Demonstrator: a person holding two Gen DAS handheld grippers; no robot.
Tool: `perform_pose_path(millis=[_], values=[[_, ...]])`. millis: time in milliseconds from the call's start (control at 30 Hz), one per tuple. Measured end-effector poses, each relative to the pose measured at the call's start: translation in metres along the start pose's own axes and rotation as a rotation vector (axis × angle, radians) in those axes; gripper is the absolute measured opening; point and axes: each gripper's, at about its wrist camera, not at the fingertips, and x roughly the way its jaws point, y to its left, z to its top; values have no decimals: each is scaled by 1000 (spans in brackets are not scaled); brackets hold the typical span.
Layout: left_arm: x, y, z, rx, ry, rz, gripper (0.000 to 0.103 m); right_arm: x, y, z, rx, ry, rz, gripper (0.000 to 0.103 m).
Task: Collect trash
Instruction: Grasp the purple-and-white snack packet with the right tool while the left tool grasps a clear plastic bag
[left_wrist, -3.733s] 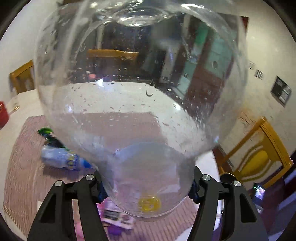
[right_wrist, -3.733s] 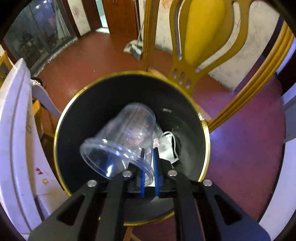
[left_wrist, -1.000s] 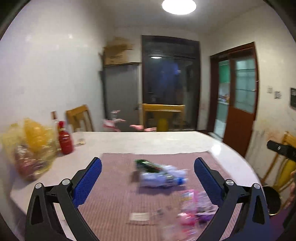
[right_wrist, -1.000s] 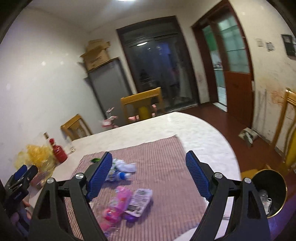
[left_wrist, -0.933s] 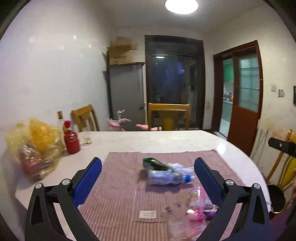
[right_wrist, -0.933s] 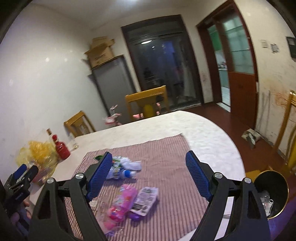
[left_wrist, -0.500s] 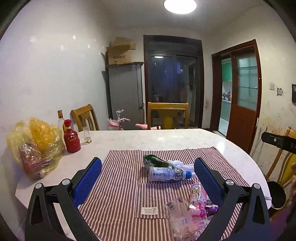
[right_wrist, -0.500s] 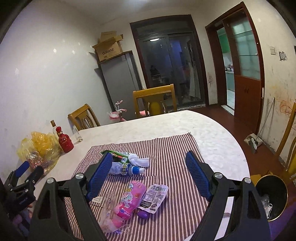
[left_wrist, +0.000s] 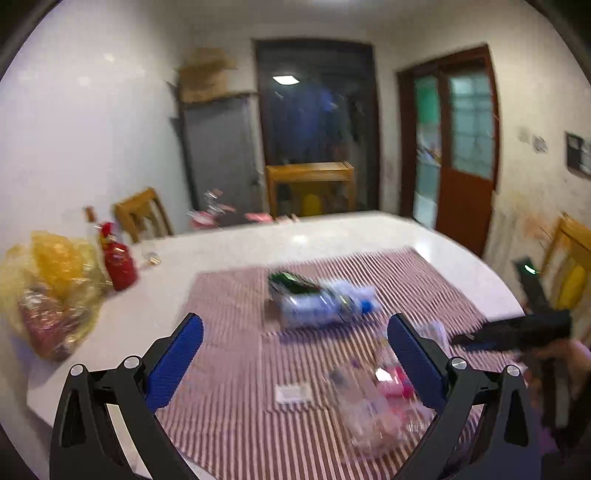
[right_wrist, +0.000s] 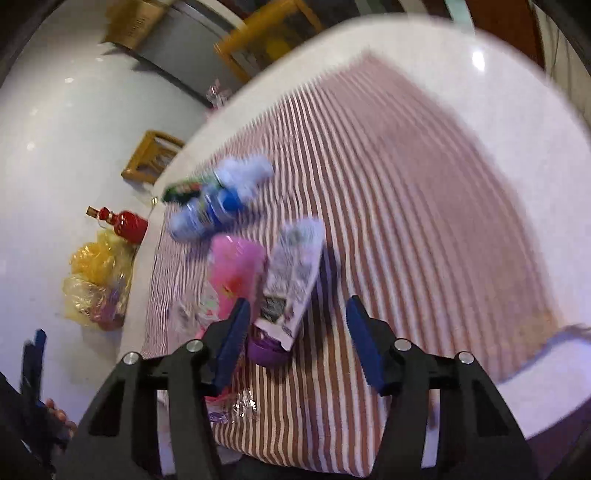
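Note:
Trash lies on a red-striped cloth (right_wrist: 406, 177): a clear bottle with a blue cap (right_wrist: 207, 214), a green packet (right_wrist: 183, 188), a pink bottle (right_wrist: 236, 269), a grey printed packet (right_wrist: 291, 273) and a purple cap (right_wrist: 267, 350). My right gripper (right_wrist: 298, 339) tilts down over the packet's near end. Its jaws are closing, and the packet and cap lie between them untouched. My left gripper (left_wrist: 295, 360) hangs open and empty above the cloth, behind crumpled clear plastic (left_wrist: 365, 402). The bottle (left_wrist: 321, 304) lies further off. All is motion-blurred.
A red bottle (left_wrist: 118, 258) and a yellow plastic bag (left_wrist: 51, 291) stand at the white table's (left_wrist: 332, 232) left side. Wooden chairs (left_wrist: 310, 188) ring the table. The right gripper's body (left_wrist: 517, 332), held by a hand, crosses the right of the left wrist view.
The right gripper dropped steeply and tipped down onto the packet and purple cap, and its jaws narrowed. The left gripper sank a little and stayed open. Both had held clear cups seconds before.

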Motion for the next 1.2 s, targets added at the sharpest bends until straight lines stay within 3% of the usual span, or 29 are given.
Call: perform_pose_path(millis=[67, 133, 167, 200, 400, 500, 600, 767, 967, 1067, 1200], values=[[13, -7, -10, 51, 75, -58, 97, 15, -1, 2, 4, 31, -23, 55], [24, -15, -20, 103, 124, -67, 97, 28, 1, 5, 4, 46, -16, 49], [27, -19, -25, 121, 140, -72, 97, 30, 1, 8, -6, 47, -19, 23], [30, -21, -28, 129, 151, -80, 97, 34, 4, 10, -17, 51, -22, 13], [48, -29, -45, 150, 235, -170, 97, 25, 20, 16, -54, 10, 3, 10], [59, -41, -60, 194, 314, -278, 97, 7, 25, 21, -72, -55, -12, 10], [75, -56, -76, 222, 383, -339, 97, -13, 26, 24, -70, -103, -3, 10], [108, -69, -98, 201, 448, -307, 97, -33, 26, 25, -72, -141, 21, 10], [128, -38, -100, -119, 473, -335, 97, -40, 21, 22, -63, -152, 29, 11], [128, -21, -97, -190, 421, -253, 97, -37, 19, 22, -58, -145, 37, 11], [139, -12, -98, -176, 393, -150, 97, -34, 19, 22, -57, -138, 44, 11]])
